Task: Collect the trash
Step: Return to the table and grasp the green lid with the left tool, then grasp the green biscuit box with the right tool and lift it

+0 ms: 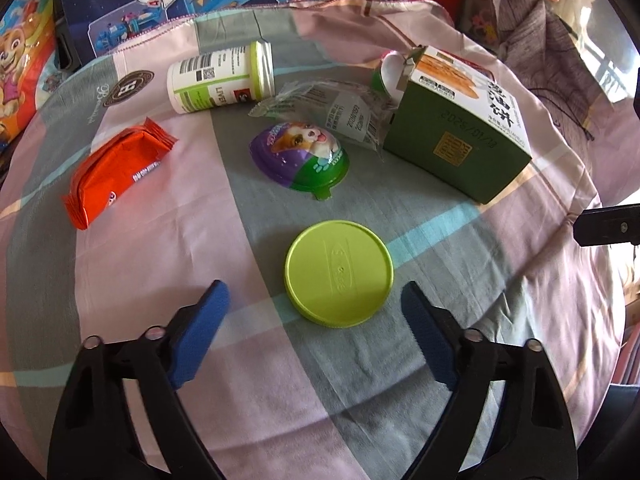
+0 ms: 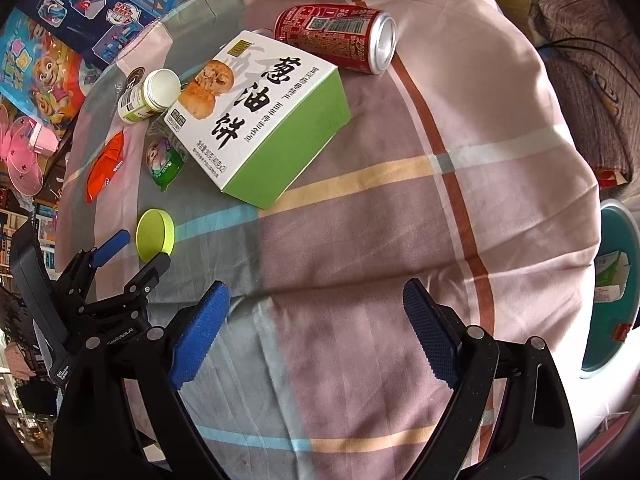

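From where I stand, the trash is strewn over a checked cloth (image 1: 160,248) spread across the table, and going from its left edge across I see an orange snack wrapper (image 1: 116,176), a white bottle with a green band (image 1: 218,78) lying on its side, a purple-and-green jelly cup with a puppy on it (image 1: 302,156), a crumpled clear plastic bag (image 1: 336,110) and a green-and-white pastry box (image 1: 456,132) tipped toward the far right. A red drink can (image 2: 336,38) lies on its side beyond the box, near the far edge. What matters for the coming move is the lime-green round lid (image 1: 339,273): it lies flat on the cloth, directly ahead of the left gripper (image 1: 314,304) and just beyond its blue pads, a little toward the right-hand one. Being a disc, it has no long axis to line up with, so I judge any approach angle would do, though its low rim will need the jaws brought right down to the cloth. The left gripper is released, its jaws spread wider than the lid and nothing between them. The right gripper (image 2: 316,304) is likewise spread and empty, hovering over bare cloth, with the lid well off to its left, so the left hand is plainly nearer. A teal bin (image 2: 616,288) waits beyond the cloth's right edge.
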